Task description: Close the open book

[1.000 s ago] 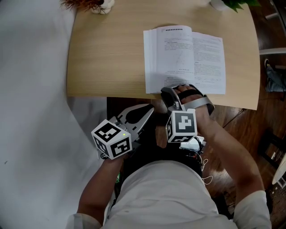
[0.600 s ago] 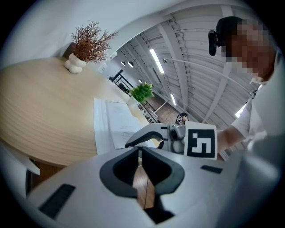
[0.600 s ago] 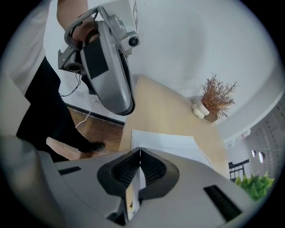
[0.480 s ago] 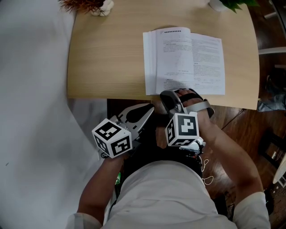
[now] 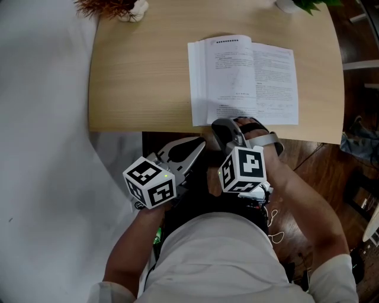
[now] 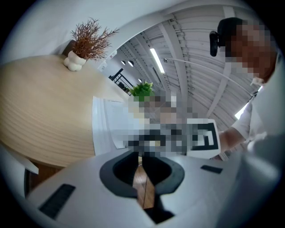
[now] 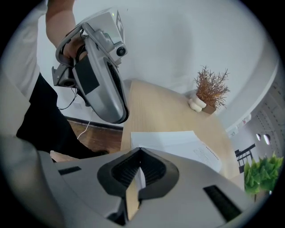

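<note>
An open book with white printed pages lies flat on the light wooden table, close to its near edge. My right gripper is shut, and its tips sit at the near edge of the left page. The right gripper view shows the book just beyond the closed jaws. My left gripper is shut too. It hangs off the table, below the near edge and left of the right one. In the left gripper view the book lies ahead on the table.
A dried plant in a white vase stands at the table's far left corner. A green plant stands at the far right. White floor lies to the left and dark wooden floor to the right. The person's body fills the bottom of the head view.
Almost nothing: both grippers stay shut in the same places, and the book lies open as before. Only the head view has shifted slightly.
</note>
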A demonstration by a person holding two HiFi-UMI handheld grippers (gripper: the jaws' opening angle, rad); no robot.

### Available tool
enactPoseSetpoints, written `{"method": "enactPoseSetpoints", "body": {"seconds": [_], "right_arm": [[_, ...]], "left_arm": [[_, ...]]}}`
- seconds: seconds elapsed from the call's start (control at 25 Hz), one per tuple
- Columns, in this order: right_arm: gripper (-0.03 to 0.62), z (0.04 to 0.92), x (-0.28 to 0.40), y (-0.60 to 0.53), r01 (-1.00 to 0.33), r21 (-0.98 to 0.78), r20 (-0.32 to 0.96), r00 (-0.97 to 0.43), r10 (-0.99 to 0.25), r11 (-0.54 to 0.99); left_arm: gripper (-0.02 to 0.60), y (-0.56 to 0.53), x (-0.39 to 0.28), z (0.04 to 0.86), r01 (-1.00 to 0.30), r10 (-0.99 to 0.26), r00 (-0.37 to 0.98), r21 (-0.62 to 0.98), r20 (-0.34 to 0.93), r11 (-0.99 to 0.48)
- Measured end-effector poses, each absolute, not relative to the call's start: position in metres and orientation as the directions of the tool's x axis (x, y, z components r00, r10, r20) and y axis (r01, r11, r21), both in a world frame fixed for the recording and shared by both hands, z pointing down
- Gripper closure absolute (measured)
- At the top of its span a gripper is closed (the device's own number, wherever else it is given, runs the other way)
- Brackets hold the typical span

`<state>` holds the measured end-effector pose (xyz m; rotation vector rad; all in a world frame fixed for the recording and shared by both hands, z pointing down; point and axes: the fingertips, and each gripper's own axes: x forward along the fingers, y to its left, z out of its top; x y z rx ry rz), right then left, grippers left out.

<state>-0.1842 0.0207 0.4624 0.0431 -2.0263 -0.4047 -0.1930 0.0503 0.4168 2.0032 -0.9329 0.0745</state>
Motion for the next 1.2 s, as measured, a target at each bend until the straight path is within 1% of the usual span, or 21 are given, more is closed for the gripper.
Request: {"method": "enactPoseSetpoints", "body": {"seconds": [0.2,0.48,0.8,1.2], "right_arm": [[0.592,0.451,-0.187,0.016,0.058,0.273,0.832,-0.516,-0.205,0.96],[0.592,0.427,-0.184,0.009,-0.047,0.288,0.777,-0.572,-0.262,0.956],[0.592,0.39,-0.163,-0.005,-0.207,0.319,0.693,-0.615,-0.377,0.925],[0.592,0.364,-0.118,-0.023,-0.399,0.314,0.612,-0.608,-0.505,0.861]], "left_arm": [[0.583,0.047,-0.192,0.416,-0.634,-0.584,0.715,0.707,0.384,-0.312],[0.583,0.043,-0.189,0.415,-0.631,-0.585,0.717,0.71,0.379,-0.313],[0.583,0.033,-0.172,0.41,-0.629,-0.581,0.722,0.706,0.375,-0.327],[0.583,0.011,-0.142,0.396,-0.618,-0.585,0.732,0.701,0.348,-0.356]]}}
